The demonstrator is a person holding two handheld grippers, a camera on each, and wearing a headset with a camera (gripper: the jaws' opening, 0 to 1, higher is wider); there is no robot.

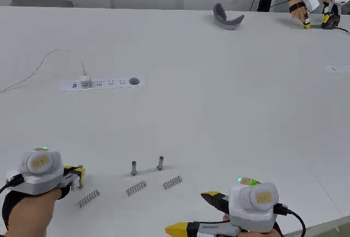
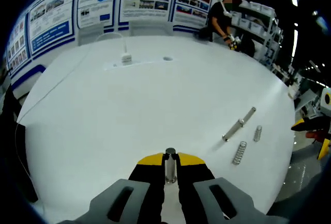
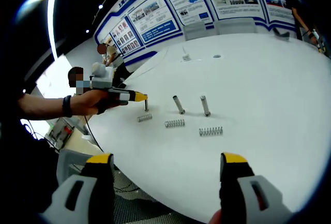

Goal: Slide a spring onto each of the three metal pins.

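Jaws of the left gripper point(image 2: 170, 159) are clamped on a short silver metal pin point(image 2: 170, 172), held upright between the tips, evidently to steady it for loading. Right gripper point(image 3: 166, 160) jaws stand wide apart and empty, seemingly ready to fetch a spring. Ahead of the right jaws, further silver pins point(image 3: 178, 104) point(image 3: 205, 106) stand on the white table point(image 3: 269, 79). Three small coiled steel springs point(image 3: 145, 117) point(image 3: 175, 123) point(image 3: 210, 130) lie just before them, none yet fitted.
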